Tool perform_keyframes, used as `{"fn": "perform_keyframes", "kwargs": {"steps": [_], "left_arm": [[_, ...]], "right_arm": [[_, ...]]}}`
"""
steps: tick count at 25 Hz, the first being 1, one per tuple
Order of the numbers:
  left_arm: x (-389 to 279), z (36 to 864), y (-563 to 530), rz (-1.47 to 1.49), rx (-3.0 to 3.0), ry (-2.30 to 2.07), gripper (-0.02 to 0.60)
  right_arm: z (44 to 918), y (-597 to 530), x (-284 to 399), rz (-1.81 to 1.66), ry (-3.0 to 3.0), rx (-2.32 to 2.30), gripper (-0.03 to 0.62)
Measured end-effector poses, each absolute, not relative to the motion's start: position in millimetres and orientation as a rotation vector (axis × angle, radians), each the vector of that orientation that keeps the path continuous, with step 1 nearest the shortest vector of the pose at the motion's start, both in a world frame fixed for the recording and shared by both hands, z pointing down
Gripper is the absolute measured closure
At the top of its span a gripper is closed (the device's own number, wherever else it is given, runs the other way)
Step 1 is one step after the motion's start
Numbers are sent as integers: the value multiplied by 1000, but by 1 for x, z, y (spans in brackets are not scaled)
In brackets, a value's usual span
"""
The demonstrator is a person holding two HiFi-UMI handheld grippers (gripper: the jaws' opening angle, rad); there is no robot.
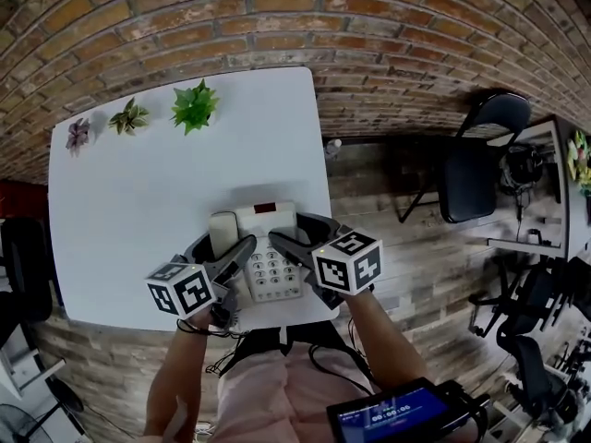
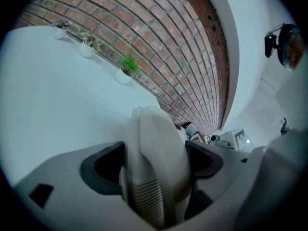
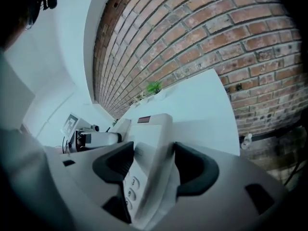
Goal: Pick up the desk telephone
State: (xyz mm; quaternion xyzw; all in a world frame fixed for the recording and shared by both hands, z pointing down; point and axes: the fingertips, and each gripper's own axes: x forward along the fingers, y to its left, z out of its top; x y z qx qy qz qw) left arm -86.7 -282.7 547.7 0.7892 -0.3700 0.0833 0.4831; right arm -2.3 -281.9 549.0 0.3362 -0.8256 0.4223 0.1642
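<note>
Desk telephone [image 1: 268, 247] sits at the counter's [image 1: 138, 192] 6 o'clock edge. Left hand-held gripper [image 2: 156, 160] pinches the handset [image 2: 154, 124] on its 9 o'clock side; right hand-held gripper [image 3: 153, 167] pinches its 3 o'clock edge. Recommended: raise both together, level, so the handset does not slip off

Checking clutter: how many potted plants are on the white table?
3, along the table's far edge: purplish plant leftmost, striped plant middle, green plant rightmost. None seems hidden.
</note>
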Motion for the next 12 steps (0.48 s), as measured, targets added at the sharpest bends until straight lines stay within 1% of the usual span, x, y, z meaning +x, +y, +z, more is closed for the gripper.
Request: {"fn": "perform_keyframes", "kwargs": {"steps": [2,5,7,10,12], "left_arm": [[-88,540,-280,180,1973,-933,179],[-90,527,-274,132,2046,-980,184],[-91,520,-270,102,2088,-1006,186],[-92,510,-266,78,2140,-1036,190],[-92,505,-263,70,2166,-1052,192]], "right_arm": [[545,-281,-3,1192,-2396,945,303],[541,-279,-3,1243,-2454,914,238],[539,-276,-6,1292,-2488,868,213],[537,-268,-18,1308,-2535,748,204],[535,-264,-24,1309,-2564,687,211]]}}
